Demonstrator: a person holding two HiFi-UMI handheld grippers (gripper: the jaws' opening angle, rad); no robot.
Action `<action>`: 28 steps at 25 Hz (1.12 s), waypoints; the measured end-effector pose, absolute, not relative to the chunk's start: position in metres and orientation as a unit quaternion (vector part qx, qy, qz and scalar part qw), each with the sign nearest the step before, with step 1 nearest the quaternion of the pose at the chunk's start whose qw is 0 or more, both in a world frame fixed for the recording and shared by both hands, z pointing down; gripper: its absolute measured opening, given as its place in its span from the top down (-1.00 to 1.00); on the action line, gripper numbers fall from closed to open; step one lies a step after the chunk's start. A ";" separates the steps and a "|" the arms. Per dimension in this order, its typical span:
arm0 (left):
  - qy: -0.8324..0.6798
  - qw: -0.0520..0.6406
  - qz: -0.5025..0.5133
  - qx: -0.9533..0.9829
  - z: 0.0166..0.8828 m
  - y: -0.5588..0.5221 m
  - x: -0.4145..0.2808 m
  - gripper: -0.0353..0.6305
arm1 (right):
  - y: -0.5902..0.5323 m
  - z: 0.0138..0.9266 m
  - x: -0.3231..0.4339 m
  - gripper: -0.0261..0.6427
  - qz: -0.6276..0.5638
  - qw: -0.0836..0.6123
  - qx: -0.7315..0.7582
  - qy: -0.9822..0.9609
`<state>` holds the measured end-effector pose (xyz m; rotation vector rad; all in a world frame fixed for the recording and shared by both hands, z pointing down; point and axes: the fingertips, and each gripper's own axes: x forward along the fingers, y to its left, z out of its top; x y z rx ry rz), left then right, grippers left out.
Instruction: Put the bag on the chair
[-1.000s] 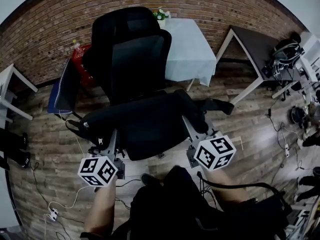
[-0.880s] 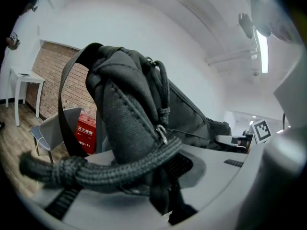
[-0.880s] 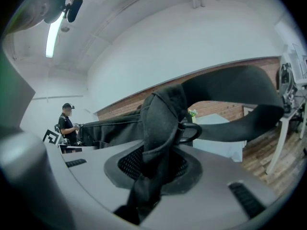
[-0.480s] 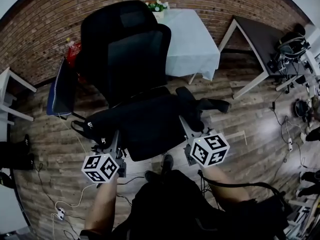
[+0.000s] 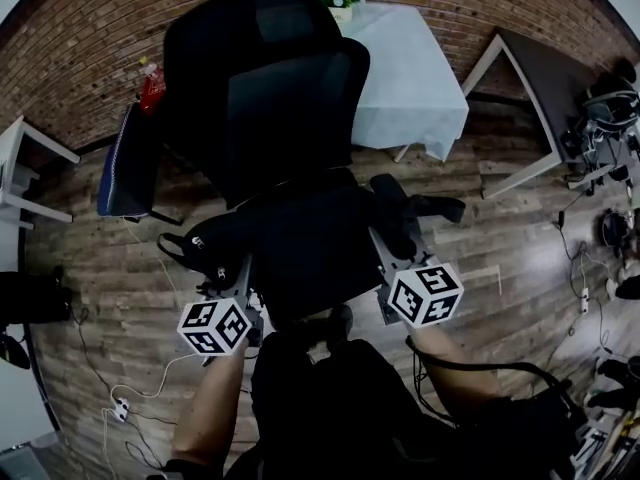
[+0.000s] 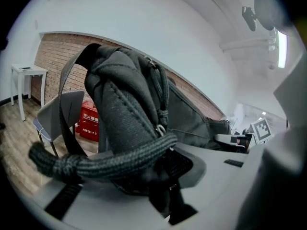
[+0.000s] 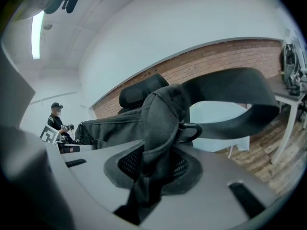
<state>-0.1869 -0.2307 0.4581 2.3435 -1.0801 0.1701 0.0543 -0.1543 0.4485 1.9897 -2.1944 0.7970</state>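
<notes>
Brick wall [image 5: 120, 38] and plank floor [image 5: 520, 268] frame the scene. Black bag [image 5: 300, 243] hangs crosswise over the seat of the office chair [image 5: 290, 98]; whether it rests there yet I cannot tell. I hold both ends to keep it level: left gripper [image 5: 238, 276] jaws clenched on its corded end, right gripper [image 5: 383, 256] jaws clenched on a fabric fold.

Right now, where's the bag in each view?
Head view: bag at centre, just below the chair back.
Left gripper view: bag fills the centre.
Right gripper view: bag at centre, body running left.
Shared landmark: brick wall, in all three.
</notes>
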 end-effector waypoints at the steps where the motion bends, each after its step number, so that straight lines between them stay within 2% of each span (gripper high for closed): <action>1: -0.399 0.276 0.065 0.872 0.462 -0.235 -0.188 0.61 | -0.158 0.452 0.053 0.67 0.260 0.040 0.651 -0.712; 14: -0.338 0.324 0.103 0.877 0.531 -0.266 -0.203 0.61 | -0.174 0.510 0.032 0.67 0.276 0.092 0.692 -0.661; 23: -0.335 0.337 0.140 0.869 0.579 -0.273 -0.196 0.61 | -0.181 0.558 0.036 0.67 0.299 0.121 0.694 -0.644; 28: -0.351 0.327 0.161 0.863 0.605 -0.286 -0.189 0.61 | -0.196 0.593 0.044 0.67 0.316 0.115 0.680 -0.651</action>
